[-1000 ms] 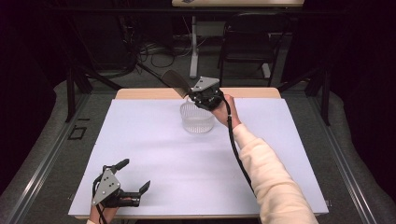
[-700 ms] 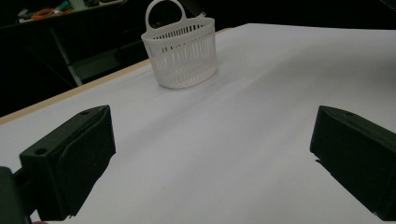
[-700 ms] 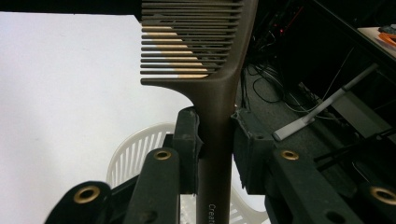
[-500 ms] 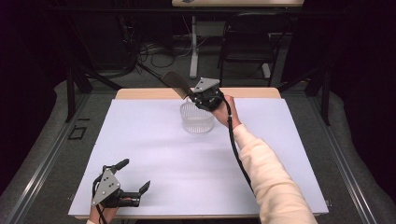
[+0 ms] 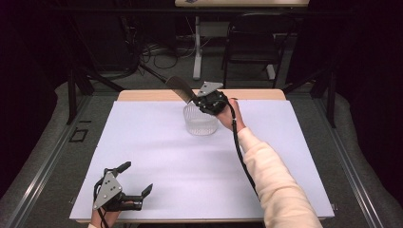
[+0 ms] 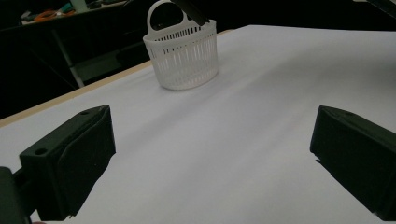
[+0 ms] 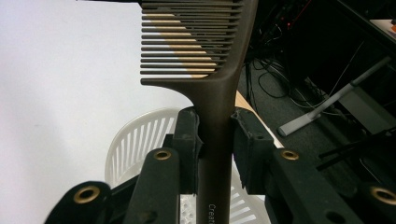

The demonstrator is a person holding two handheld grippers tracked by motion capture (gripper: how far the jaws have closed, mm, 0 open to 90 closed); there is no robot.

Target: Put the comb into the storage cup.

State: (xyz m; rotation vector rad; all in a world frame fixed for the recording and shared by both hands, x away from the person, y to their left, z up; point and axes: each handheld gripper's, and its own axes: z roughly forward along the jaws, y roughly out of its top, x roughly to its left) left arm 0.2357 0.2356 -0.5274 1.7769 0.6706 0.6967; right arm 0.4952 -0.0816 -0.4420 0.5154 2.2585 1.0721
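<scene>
A dark brown comb is clamped by its handle between the jaws of my right gripper, teeth end up. In the high view that right gripper hovers over the far rim of a white slatted basket and the comb slants up and to the left. The basket also stands far off in the left gripper view. My left gripper rests near the table's front left edge, jaws wide apart with nothing between them.
The table has a white top with a wooden strip along its far edge. Beyond it are a dark chair, a stand's legs and cables on the floor.
</scene>
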